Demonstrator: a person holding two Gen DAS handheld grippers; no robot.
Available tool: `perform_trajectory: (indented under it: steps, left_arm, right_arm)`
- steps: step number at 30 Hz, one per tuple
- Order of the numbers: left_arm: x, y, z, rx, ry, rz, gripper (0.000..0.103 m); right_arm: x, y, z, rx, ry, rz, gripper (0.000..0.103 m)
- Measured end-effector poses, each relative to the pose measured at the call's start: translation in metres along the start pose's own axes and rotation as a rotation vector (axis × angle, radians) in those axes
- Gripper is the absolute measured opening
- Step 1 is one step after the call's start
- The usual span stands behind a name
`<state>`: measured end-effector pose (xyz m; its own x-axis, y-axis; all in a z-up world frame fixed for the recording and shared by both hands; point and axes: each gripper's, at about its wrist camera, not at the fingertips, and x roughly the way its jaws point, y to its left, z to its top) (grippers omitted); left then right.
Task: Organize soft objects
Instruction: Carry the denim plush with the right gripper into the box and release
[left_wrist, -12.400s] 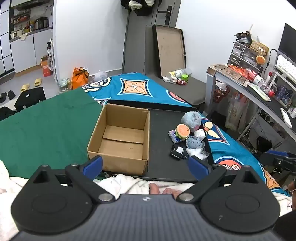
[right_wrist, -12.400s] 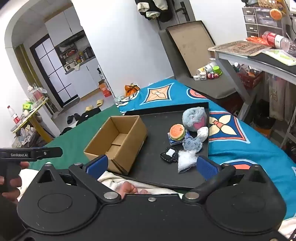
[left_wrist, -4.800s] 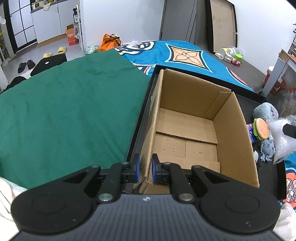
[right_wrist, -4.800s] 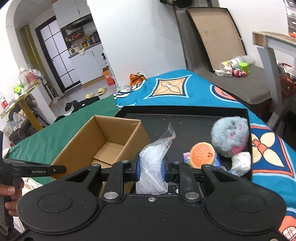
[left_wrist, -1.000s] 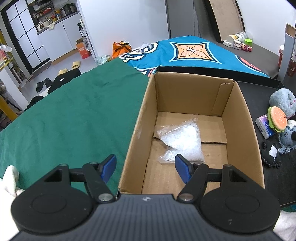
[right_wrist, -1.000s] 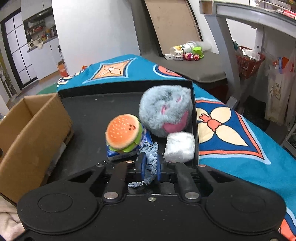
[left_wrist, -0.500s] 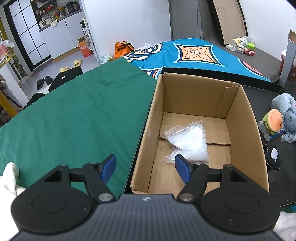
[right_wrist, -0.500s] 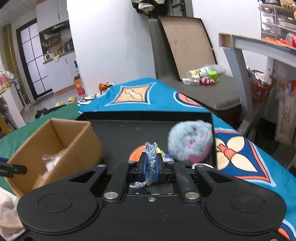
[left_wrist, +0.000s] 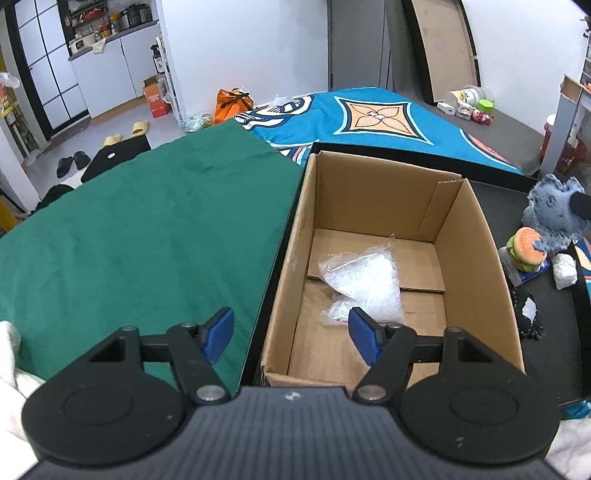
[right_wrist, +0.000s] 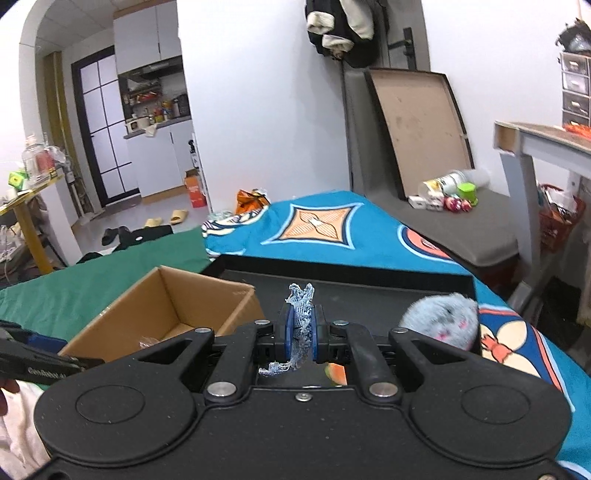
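An open cardboard box (left_wrist: 476, 258) stands on the black tray (right_wrist: 369, 291), with a clear plastic bag of white filling (left_wrist: 365, 280) on its floor. My left gripper (left_wrist: 291, 332) hovers over the box's near left corner. Its jaws are closing with the box's left wall between them, and the pads touch nothing. My right gripper (right_wrist: 302, 332) is shut on a frayed blue-grey fabric toy (right_wrist: 301, 299), lifted above the tray to the right of the box (right_wrist: 166, 306). In the left wrist view the fabric toy (left_wrist: 550, 214) hangs at the right edge.
On the tray right of the box lie a burger toy (left_wrist: 524, 243), a white wad (left_wrist: 563, 266) and a black-and-white piece (left_wrist: 528, 314). A grey plush ball (right_wrist: 443, 321) sits at the tray's far right. Green cloth (left_wrist: 147, 229) covers the left; a desk (right_wrist: 535, 144) stands at right.
My right gripper has risen off the tray with the fabric toy, which now shows in the left wrist view. The left gripper has hardly moved and its fingers stand slightly closer.
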<state>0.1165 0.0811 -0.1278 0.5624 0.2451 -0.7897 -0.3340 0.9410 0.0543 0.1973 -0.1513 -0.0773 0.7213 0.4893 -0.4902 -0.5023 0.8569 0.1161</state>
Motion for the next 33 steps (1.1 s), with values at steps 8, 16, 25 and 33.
perform_trajectory:
  steps: [8,16,25,33]
  left_arm:
    - [0.003,0.009,-0.003,-0.022,-0.016,-0.027,0.050]
    - [0.006,0.019,-0.002,-0.055,-0.012,-0.050,0.015]
    - [0.005,0.018,0.000,-0.019,-0.004,-0.067,0.010]
    - [0.006,0.016,0.005,-0.030,0.032,-0.049,0.013]
  right_arm:
    - [0.001,0.025,0.014,-0.036,-0.041,0.033,0.009]
    - [0.014,0.053,0.022,-0.077,-0.055,0.067,0.009]
    - [0.030,0.072,0.023,-0.074,-0.068,0.083,0.010]
    - [0.053,0.071,0.015,-0.008,-0.009,0.068,0.035]
